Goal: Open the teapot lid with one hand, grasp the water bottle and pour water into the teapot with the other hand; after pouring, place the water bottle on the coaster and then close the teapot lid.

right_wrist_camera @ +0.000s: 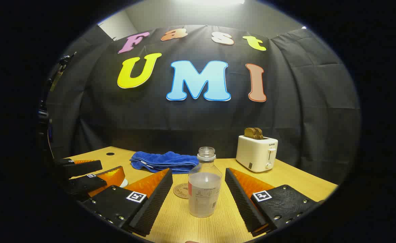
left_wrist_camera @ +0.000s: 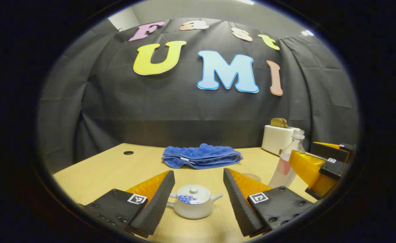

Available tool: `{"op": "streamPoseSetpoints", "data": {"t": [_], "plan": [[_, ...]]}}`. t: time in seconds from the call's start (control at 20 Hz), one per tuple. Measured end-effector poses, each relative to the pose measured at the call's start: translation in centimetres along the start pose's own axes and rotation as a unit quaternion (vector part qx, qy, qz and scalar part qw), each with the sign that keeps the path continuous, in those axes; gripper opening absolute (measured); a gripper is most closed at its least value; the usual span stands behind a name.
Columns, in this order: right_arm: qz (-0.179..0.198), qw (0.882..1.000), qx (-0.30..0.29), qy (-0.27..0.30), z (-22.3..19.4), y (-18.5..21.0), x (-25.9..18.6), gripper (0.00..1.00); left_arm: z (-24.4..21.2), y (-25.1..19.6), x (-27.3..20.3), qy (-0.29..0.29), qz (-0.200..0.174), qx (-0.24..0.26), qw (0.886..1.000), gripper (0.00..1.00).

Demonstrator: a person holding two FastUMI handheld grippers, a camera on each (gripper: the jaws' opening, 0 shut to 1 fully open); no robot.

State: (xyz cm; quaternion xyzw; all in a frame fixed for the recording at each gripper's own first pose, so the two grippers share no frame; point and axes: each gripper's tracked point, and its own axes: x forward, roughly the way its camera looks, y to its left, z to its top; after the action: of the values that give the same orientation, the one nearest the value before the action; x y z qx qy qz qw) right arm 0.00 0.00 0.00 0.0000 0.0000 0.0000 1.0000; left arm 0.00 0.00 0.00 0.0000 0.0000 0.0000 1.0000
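Items: one teapot [left_wrist_camera: 193, 201], one water bottle [right_wrist_camera: 204, 184], one coaster [right_wrist_camera: 181, 190].

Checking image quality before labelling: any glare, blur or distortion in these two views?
Left gripper view: sharp, fisheye bends the table edge; teapot evenly lit, soft shadow. Right gripper view: ceiling light blown out at top; water bottle crisp, no glare.

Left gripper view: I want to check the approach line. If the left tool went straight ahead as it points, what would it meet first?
Most likely the teapot, lid still on, centred between the open left tool's fingers. Depth is unclear, though.
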Motion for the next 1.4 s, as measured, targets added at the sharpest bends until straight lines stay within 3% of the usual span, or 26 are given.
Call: {"op": "streamPoseSetpoints", "data": {"t": [0.9, 1.0, 1.25, 1.4], "plan": [[-0.008, 1.000, 0.012, 0.009, -0.8, -0.9, 0.1, 0.98, -1.3, 0.6, 2.1, 0.033, 0.015, 0.002, 0.999, 0.93], [-0.011, 1.000, 0.013, 0.011, -1.1, -1.2, 0.0, 0.98, -1.9, 0.8, 2.4, 0.042, 0.019, 0.004, 0.999, 0.86], [-0.021, 0.999, 0.019, 0.020, -1.8, -2.1, -0.2, 0.98, -3.5, 0.8, 3.0, 0.065, 0.020, 0.002, 0.998, 0.86], [-0.027, 0.999, 0.023, 0.028, -2.4, -2.7, -0.3, 0.98, -3.7, 0.9, 3.3, 0.067, 0.024, 0.002, 0.997, 0.69]]}}
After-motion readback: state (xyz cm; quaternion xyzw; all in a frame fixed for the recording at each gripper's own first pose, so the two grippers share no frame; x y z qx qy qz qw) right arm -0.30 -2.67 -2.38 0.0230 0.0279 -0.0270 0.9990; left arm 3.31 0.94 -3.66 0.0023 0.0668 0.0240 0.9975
